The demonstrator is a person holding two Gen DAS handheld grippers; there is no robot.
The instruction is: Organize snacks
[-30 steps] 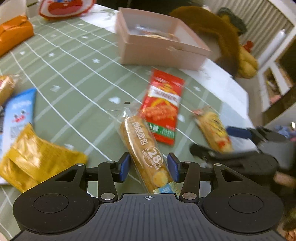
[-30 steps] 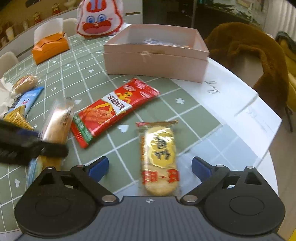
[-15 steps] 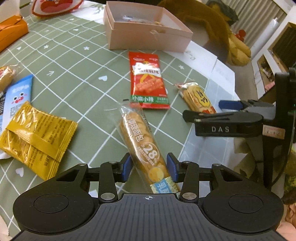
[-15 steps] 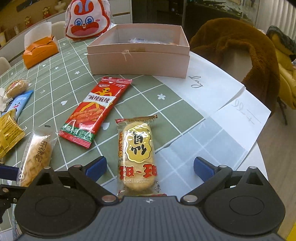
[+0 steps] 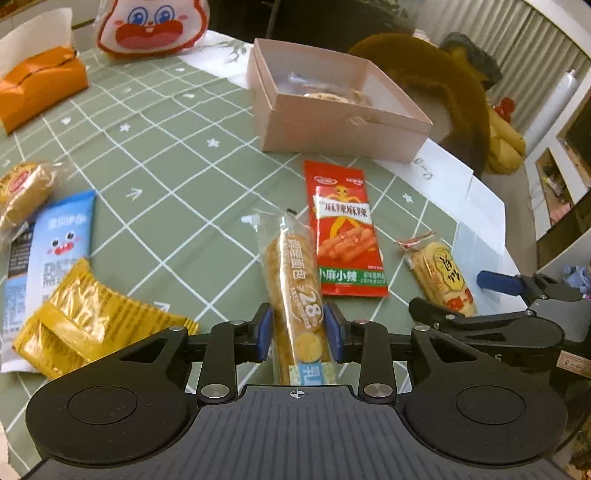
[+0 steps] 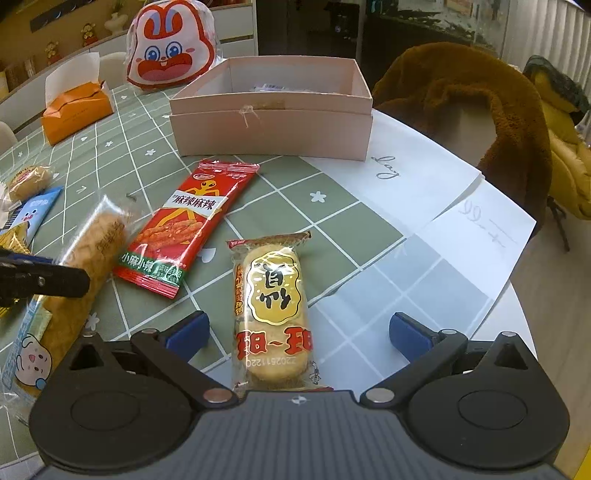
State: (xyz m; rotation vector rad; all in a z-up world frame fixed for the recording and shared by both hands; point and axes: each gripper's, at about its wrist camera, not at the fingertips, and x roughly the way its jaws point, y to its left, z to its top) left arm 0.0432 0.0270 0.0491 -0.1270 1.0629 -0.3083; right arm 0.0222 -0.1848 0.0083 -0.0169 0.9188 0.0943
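A long bread-stick packet (image 5: 291, 269) sits between the blue pads of my left gripper (image 5: 297, 332). Its jaws are closing and the pads touch the wrapper's sides. From the right wrist view the same packet (image 6: 92, 251) lies under a left finger (image 6: 44, 282). My right gripper (image 6: 299, 332) stands wide open, its jaws still widening a little, around a rice-cracker packet (image 6: 273, 295) that lies flat on the table, clear of both pads. A red spicy-snack packet (image 5: 343, 229) lies between the two. Behind it stands an open pink box (image 5: 343, 136) holding a few snacks.
To the left lie a yellow packet (image 5: 85, 317), a blue packet (image 5: 61, 236) and a small round cake (image 5: 22, 184). An orange tissue box (image 5: 40, 85) and a rabbit-face bag (image 5: 151, 26) sit at the back. White papers (image 6: 424, 177) cover the table's right edge; a brown coat (image 6: 480, 103) hangs beyond.
The left jaws have narrowed onto the bread-stick packet. The right gripper's jaws have spread slightly wider around the rice-cracker packet, and the cracker packet now lies straighter between them.
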